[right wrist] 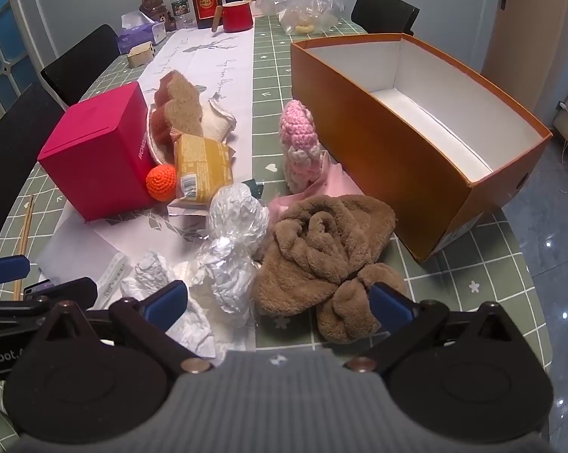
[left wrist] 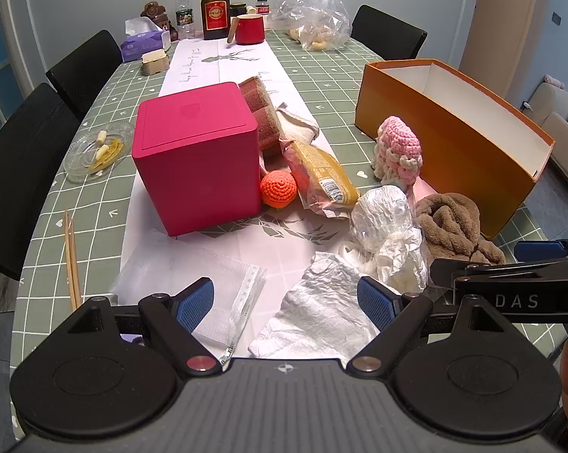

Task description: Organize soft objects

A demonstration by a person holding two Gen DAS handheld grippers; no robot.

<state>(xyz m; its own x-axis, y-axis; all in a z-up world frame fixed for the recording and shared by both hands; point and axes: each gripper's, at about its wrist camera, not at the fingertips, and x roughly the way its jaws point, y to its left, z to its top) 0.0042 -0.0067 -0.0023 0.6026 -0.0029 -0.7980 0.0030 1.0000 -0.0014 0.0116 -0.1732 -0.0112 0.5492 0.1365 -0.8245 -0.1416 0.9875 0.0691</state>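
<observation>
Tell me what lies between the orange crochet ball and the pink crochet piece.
A yellow snack packet lies beside the orange crochet ball; then bare tablecloth before the pink crochet piece, in both views.

Soft even indoor light, faint shadows, sharp centre, strong fisheye bending, dark vignetted corners

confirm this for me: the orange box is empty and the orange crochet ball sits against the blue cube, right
Not quite: the cube is magenta-red, not blue. The left wrist view shows the orange crochet ball resting against its lower corner. The orange box is indeed empty, as the right wrist view shows.
</observation>
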